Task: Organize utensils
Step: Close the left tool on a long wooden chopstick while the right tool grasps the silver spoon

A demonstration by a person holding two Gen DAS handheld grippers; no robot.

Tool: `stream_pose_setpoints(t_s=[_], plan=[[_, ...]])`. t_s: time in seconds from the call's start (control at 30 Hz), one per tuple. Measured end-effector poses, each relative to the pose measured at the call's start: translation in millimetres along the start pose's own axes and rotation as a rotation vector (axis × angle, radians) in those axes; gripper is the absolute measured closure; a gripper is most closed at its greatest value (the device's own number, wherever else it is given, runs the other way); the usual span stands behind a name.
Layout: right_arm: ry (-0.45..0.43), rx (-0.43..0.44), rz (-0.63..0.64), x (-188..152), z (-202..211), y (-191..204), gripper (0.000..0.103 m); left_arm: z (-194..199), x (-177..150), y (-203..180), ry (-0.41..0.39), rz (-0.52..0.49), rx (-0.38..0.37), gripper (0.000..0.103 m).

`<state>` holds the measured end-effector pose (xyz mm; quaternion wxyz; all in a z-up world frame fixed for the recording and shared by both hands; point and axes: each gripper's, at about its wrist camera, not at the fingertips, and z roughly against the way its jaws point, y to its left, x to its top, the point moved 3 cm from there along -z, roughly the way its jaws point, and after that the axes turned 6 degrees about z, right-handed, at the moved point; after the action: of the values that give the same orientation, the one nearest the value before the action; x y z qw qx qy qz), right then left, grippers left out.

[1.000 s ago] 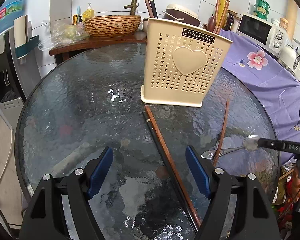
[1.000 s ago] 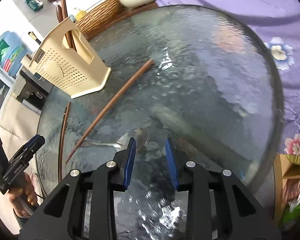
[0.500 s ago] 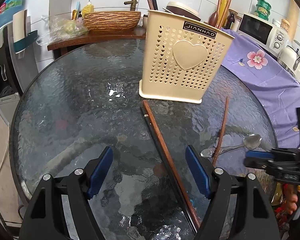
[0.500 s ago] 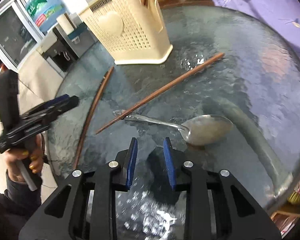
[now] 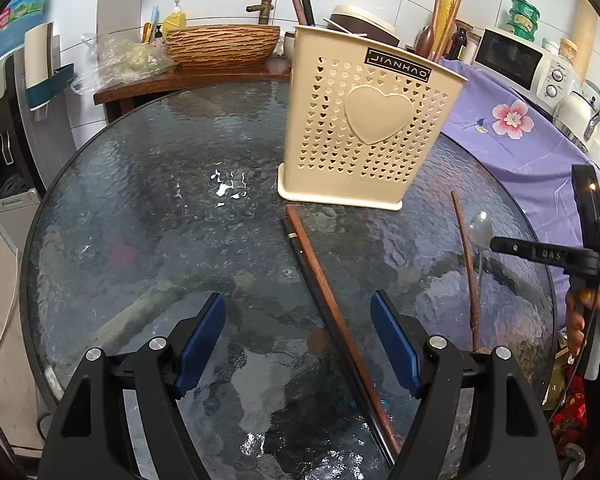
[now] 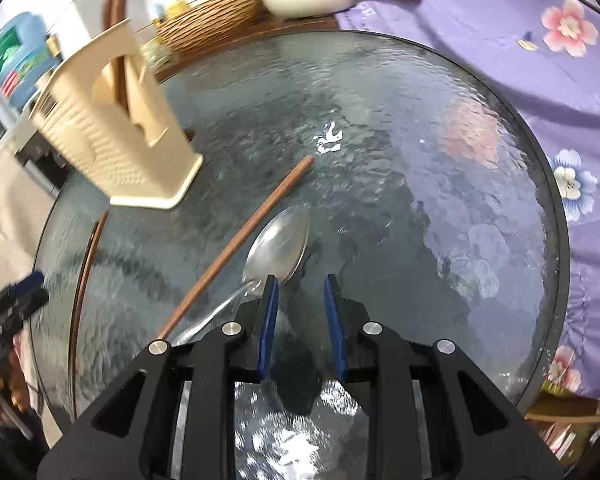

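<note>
Four loose utensils lie on the round glass table (image 5: 148, 208), all in front of the cream perforated utensil holder (image 5: 364, 128), which stands upright with chopsticks already inside, so it is the likely destination. A brown chopstick (image 5: 324, 292) and a black chopstick (image 5: 300, 252) lie touching, side by side, just in front of the holder's base. A single brown chopstick (image 6: 240, 244) lies to the holder's right, with the metal spoon (image 6: 278, 246) just beside it. The left gripper (image 5: 300, 344) hangs wide open over the pair, touching neither. The right gripper (image 6: 300, 320), jaws narrow and just opening slightly, holds nothing; its left finger sits at the spoon's neck, probably lining up a grasp.
</note>
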<state>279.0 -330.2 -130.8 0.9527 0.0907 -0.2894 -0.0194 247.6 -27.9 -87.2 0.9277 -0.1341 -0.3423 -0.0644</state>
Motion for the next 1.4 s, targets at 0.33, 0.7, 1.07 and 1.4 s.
stream_pose_setpoints(t_s=[0.33, 0.7, 1.07, 1.4], plan=[[-0.082, -0.023, -0.148, 3, 8, 4, 0.061, 1, 8, 1, -0.015, 0.016, -0.001, 0.031], [-0.095, 0.030, -0.109, 11, -4, 7, 0.084, -28, 13, 9, 0.066, 0.034, 0.015, 0.057], [-0.107, 0.060, -0.050, 10, 5, 9, 0.098, -48, 17, 4, 0.103, 0.012, 0.023, 0.068], [-0.163, 0.092, -0.012, 13, 33, 20, 0.101, -57, 29, 3, 0.120, -0.003, 0.025, 0.088]])
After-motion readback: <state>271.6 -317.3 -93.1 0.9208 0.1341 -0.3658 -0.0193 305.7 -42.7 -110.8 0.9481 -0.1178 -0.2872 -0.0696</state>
